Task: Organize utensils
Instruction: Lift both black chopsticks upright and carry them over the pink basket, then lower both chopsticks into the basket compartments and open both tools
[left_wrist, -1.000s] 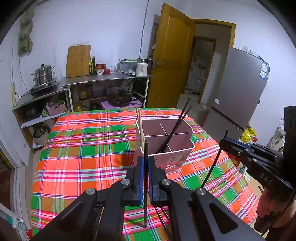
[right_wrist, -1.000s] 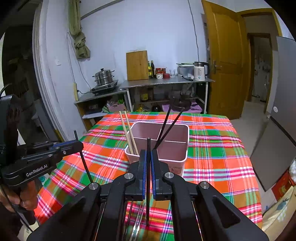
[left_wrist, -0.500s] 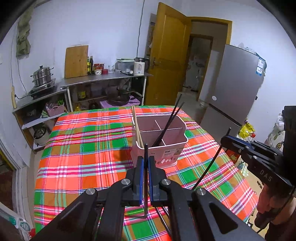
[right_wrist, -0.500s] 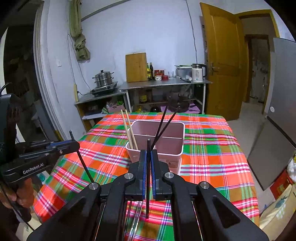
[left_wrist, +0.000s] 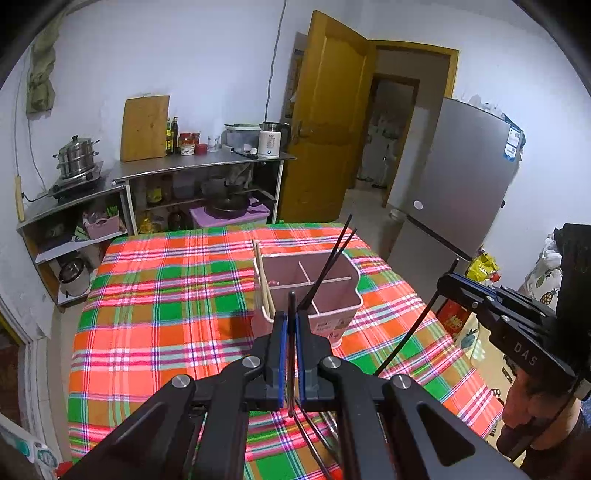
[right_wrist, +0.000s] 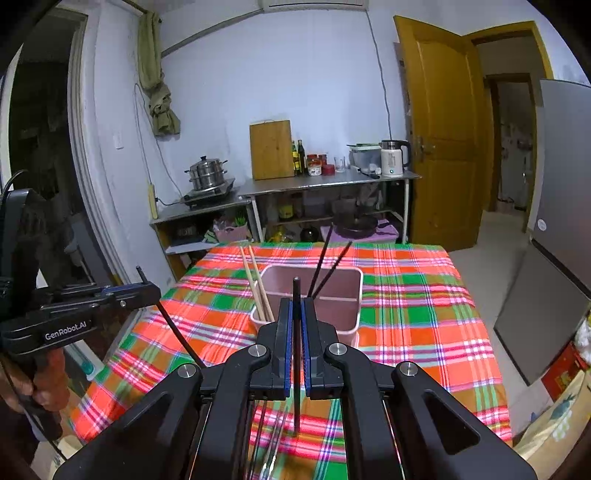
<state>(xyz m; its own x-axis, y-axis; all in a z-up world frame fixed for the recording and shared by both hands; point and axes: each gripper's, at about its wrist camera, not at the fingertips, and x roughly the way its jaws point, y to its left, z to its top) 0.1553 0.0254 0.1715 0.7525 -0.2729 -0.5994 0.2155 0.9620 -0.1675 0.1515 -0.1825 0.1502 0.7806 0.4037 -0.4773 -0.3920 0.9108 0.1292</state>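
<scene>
While both grippers hover level before the caddy (left_wrist: 306, 291), their fingers (left_wrist: 279, 354) each pinch one black chopstick (left_wrist: 291, 350).

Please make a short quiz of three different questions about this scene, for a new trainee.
1. True or false: the left gripper is shut on a black chopstick.
2. Which pair stands at the left side of the pink holder? A) wooden chopsticks B) spoons C) forks
3. Fill in: the right gripper holds a black ____.

Key: 1 true; 2 A; 3 chopstick.
</scene>
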